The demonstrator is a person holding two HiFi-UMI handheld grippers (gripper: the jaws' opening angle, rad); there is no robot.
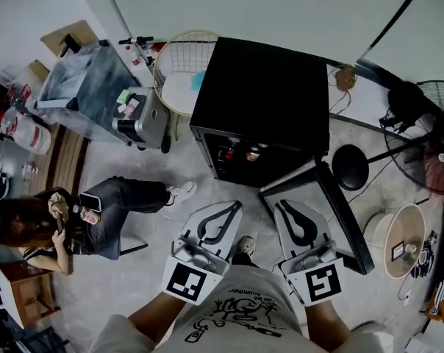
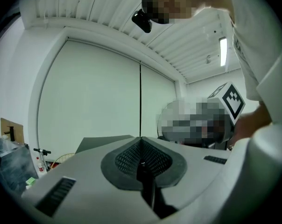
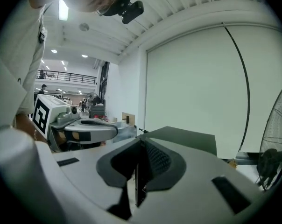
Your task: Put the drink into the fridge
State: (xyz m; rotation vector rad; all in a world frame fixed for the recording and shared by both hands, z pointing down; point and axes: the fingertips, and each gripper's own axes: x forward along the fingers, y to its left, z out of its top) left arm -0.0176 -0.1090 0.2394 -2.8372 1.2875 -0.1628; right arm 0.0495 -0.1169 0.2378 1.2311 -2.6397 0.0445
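Left gripper (image 2: 141, 139): both jaws pressed together along a thin dark seam, nothing between the mesh-textured black pads (image 2: 124, 160), touching nothing. Right gripper (image 3: 140, 141): likewise closed tight and empty, jaw faces meeting edge to edge. In the head view, both held side by side above the person's white printed shirt (image 1: 233, 315); smooth pale plastic shells tapering to rounded tips, a black-and-white marker cube (image 1: 187, 281) at the rear of each, tips directed towards the fridge (image 1: 270, 87). Fridge: a squat black box with a flat matte top, its door (image 1: 332, 212) swung wide open, just to the right of the right gripper. Inside, on a shelf, drinks (image 1: 253, 154) as a few small bottles or cans with reddish and orange tops, too small to tell apart. Beside the fridge, on its far left, a round wire basket (image 1: 179, 46) of cream-coloured mesh holding something white and teal. To the right of the open door, a pale round tub (image 1: 380, 234) with a small object inside. Mottled grey concrete floor (image 1: 170, 219) beneath.
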